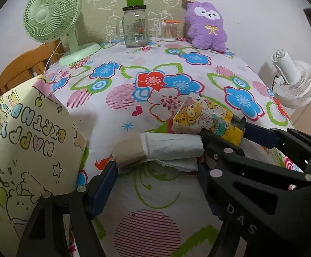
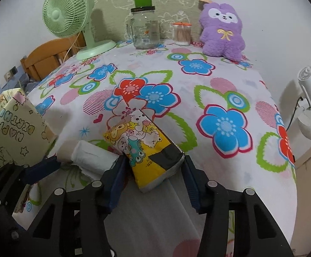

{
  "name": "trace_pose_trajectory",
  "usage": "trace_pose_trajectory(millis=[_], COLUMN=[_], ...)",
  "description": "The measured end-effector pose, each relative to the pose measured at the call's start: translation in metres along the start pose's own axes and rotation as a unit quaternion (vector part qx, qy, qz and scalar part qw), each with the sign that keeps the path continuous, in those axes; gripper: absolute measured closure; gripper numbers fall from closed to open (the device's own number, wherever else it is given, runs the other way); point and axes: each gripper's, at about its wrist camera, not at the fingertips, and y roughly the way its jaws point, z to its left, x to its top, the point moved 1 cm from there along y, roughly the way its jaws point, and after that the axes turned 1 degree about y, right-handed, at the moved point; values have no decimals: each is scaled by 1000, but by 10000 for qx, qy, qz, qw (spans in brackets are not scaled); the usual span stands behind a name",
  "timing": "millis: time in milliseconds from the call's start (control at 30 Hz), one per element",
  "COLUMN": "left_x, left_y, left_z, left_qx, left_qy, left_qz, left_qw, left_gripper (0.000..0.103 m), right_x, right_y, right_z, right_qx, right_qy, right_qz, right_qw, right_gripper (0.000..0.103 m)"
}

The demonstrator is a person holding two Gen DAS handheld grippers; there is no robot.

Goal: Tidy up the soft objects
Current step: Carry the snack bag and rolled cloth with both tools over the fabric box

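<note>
A white roll with a tan end (image 1: 155, 148) lies on the floral tablecloth between the fingers of my left gripper (image 1: 157, 167), whose jaws touch both its ends. It also shows in the right wrist view (image 2: 91, 156). A yellow cartoon tissue pack (image 2: 142, 147) lies between the fingers of my right gripper (image 2: 153, 165), which close on its sides. The pack also shows in the left wrist view (image 1: 207, 118). A purple plush toy (image 2: 221, 31) sits at the table's far right, also seen in the left wrist view (image 1: 207, 26).
A cream "Happy Birthday" gift bag (image 1: 31, 141) stands at the near left. At the back stand a green fan (image 1: 52, 19), a glass jar (image 1: 135, 26) and a cotton-swab tub (image 1: 169, 31). A white fan (image 1: 292, 83) stands off the table's right edge. A wooden chair (image 1: 20, 68) is at left.
</note>
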Motion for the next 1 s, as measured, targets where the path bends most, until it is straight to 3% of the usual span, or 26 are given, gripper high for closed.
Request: trace_pose_trajectory(millis=[367, 1000], left_x=[-6, -9], left_y=[-29, -112], left_z=[-6, -5], left_qx=[-187, -370], left_qy=[141, 600], left_qz=[-228, -880], left_qw=[9995, 9936], left_gripper=[26, 26], right_x=[-12, -21], right_y=[-39, -129], right_z=[3, 26], right_qx=[-219, -631], right_qy=[192, 468], right_qz=[-231, -839], right_qw=[9993, 9934], right_gripper=[50, 49])
